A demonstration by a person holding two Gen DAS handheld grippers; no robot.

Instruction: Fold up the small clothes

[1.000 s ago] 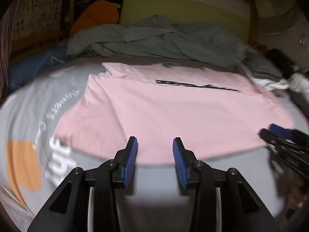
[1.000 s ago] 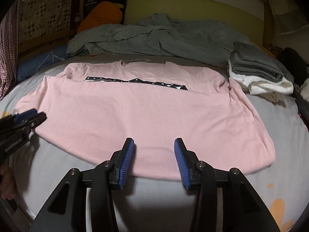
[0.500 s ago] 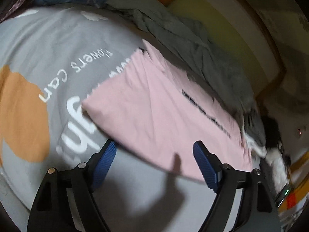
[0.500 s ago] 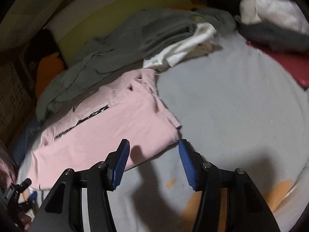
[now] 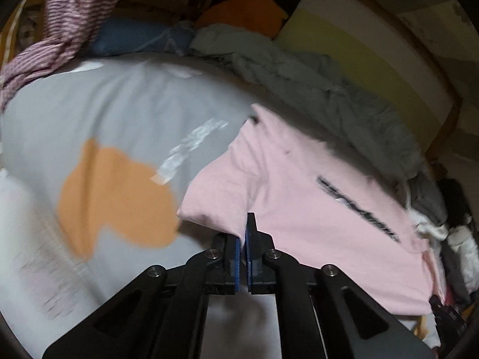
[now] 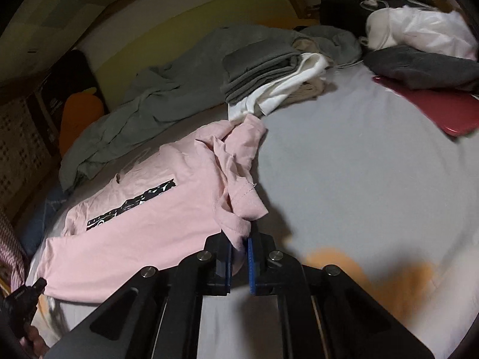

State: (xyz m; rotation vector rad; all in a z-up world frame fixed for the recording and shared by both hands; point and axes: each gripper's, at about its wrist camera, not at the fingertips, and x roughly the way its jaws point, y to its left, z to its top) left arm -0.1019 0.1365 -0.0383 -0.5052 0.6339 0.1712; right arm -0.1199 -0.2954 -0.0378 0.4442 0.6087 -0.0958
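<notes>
A pink T-shirt [image 5: 314, 209] with a black printed stripe lies on the grey bedsheet [image 5: 104, 113]. My left gripper [image 5: 244, 239] is shut on the shirt's left bottom corner, which lifts slightly. In the right wrist view my right gripper [image 6: 239, 245] is shut on the shirt's [image 6: 155, 218] right bottom corner, and the fabric bunches up along that side. The tip of the left gripper shows at the lower left of the right wrist view [image 6: 27, 293], and the right gripper's tip at the lower right of the left wrist view [image 5: 446, 314].
A rumpled grey blanket [image 6: 167, 95] lies behind the shirt. A stack of folded grey and white clothes [image 6: 269, 80] sits at the back right, with a red flat item [image 6: 428, 104], dark cloth and a white bag [image 6: 419, 33] beyond. An orange pillow [image 5: 245, 9] and striped cloth [image 5: 60, 27] lie at the left.
Both grippers were open in front of the shirt's hem, moved apart to its two bottom corners, and have now shut on them. The right side of the shirt has bunched up.
</notes>
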